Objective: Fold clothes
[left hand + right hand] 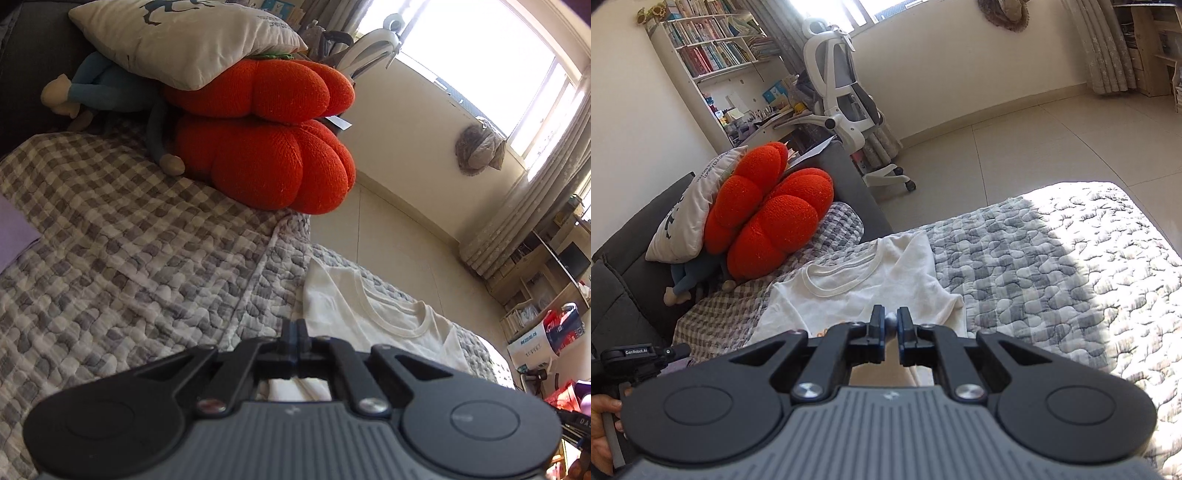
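L gripper (296, 334): fingers (290, 338) sitting pressed together, tips over the near edge of the white T-shirt (354, 314); can't tell if any cloth is caught btwn them. R gripper (891, 325): fingers (876, 325) standing nearly together w/ a narrow gap, a bit of pale fabric showing in that gap, so they're looking clamped on a fold of the shirt, tho the contact is too small to be sure.

T-shirt is lying spread on the grey-and-white checked quilt (1052, 266), collar (846, 275) facing away from the R gripper, front side up, a bit of orange print just showing by the R fingers. In the right wrist view the L gripper's handle (635, 354) is showing at lower left w/ a hand (602, 417) around it.

Beyond the shirt, two red knitted cushions (266, 140) are stacked on the quilt, a white pillow (184, 37) leaning on top, a blue-clothed stuffed doll (99, 92) tucked under it. Farther back: tiled floor (1015, 147), white office chair (842, 88), bookshelf (713, 48), curtains (517, 221), bright window (480, 62).
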Motion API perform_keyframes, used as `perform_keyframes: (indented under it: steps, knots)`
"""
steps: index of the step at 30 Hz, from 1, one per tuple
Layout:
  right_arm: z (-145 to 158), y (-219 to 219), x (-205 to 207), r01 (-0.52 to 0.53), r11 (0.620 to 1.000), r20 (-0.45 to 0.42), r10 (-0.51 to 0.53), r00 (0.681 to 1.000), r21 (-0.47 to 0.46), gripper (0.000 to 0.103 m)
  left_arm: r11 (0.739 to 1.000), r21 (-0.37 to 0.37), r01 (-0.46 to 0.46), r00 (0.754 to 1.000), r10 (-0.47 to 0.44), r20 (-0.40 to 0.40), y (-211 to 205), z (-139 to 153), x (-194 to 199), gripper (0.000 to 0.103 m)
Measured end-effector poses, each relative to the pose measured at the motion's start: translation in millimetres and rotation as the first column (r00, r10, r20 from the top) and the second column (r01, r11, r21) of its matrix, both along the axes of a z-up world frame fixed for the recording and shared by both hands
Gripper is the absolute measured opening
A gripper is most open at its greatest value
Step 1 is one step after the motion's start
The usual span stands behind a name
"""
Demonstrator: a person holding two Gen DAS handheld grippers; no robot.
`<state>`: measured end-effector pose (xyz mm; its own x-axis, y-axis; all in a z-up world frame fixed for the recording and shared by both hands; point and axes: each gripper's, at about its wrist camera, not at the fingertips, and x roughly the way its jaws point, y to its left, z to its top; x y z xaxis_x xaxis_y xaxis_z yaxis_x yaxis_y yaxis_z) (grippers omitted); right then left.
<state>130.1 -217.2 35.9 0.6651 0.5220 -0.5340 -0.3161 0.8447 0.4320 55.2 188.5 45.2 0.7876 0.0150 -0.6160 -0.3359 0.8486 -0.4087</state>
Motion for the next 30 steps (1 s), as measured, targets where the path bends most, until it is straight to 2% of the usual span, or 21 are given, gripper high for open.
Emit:
perform_keyframes:
  steps: [2, 5, 7, 9, 11, 12, 13, 14, 15, 16, 18, 21, 27, 29, 30]
  knots:
    - [-13, 14, 33, -0.009, 0.998, -0.016, 0.008, 1.000, -0.056, 0.010, 0.998, -0.033, 0.056, 0.997, -0.057, -0.049, 3, -7, 31, 0.000]
    - [-32, 34, 82, -0.023, 0.990, -0.041, 0.017, 0.999, -0.140, 0.010, 0.982, -0.063, 0.181, 0.983, -0.183, -0.031, -2, -14, 11, 0.002]
    - [-44, 31, 82, -0.063, 0.983, -0.027, 0.059, 0.998, -0.170, 0.010, 0.973, -0.041, 0.228, 0.972, -0.230, -0.048, -4, -22, -18, 0.008]
    - [-53, 20, 76, -0.101, 0.981, -0.020, 0.099, 0.995, -0.167, 0.011, 0.972, -0.026, 0.234, 0.969, -0.235, -0.073, 0, -33, -44, 0.028]
    - [-53, 10, 69, -0.129, 0.981, -0.005, 0.129, 0.992, -0.142, 0.015, 0.974, -0.056, 0.220, 0.971, -0.225, -0.084, 7, -40, -58, 0.038]
    - [-50, 8, 65, -0.141, 0.979, 0.009, 0.144, 0.990, -0.147, 0.021, 0.973, -0.071, 0.218, 0.972, -0.224, -0.077, 9, -41, -61, 0.040]
    - [-48, 6, 61, -0.153, 0.977, 0.022, 0.158, 0.987, -0.152, 0.031, 0.972, -0.086, 0.218, 0.972, -0.223, -0.068, 11, -40, -63, 0.041]
    - [-44, 8, 56, -0.170, 0.970, 0.042, 0.179, 0.983, -0.172, 0.039, 0.971, -0.100, 0.217, 0.973, -0.223, -0.058, 13, -40, -65, 0.046]
    - [-39, 10, 50, -0.187, 0.962, 0.063, 0.203, 0.977, -0.197, 0.053, 0.971, -0.097, 0.220, 0.972, -0.226, -0.062, 14, -40, -65, 0.056]
    - [-35, 12, 44, -0.204, 0.954, 0.083, 0.226, 0.970, -0.221, 0.062, 0.971, -0.090, 0.223, 0.971, -0.230, -0.068, 13, -41, -64, 0.060]
    - [-27, 17, 35, -0.233, 0.938, 0.122, 0.271, 0.955, -0.257, 0.069, 0.971, -0.100, 0.217, 0.969, -0.226, -0.095, 15, -45, -65, 0.061]
    - [-19, 14, 26, -0.260, 0.927, 0.142, 0.305, 0.942, -0.269, 0.069, 0.967, -0.116, 0.226, 0.966, -0.238, -0.105, 16, -48, -71, 0.061]
    - [-30, 9, 19, -0.339, 0.905, 0.078, 0.369, 0.926, -0.258, 0.069, 0.943, -0.154, 0.296, 0.934, -0.319, -0.158, 1, -59, -73, 0.064]
    - [-35, 15, 14, -0.363, 0.890, 0.061, 0.393, 0.917, -0.277, 0.057, 0.944, -0.134, 0.302, 0.932, -0.322, -0.167, -4, -59, -74, 0.062]
    - [-38, 19, 12, -0.374, 0.879, 0.046, 0.404, 0.913, -0.295, 0.036, 0.947, -0.113, 0.301, 0.932, -0.317, -0.174, -7, -58, -74, 0.051]
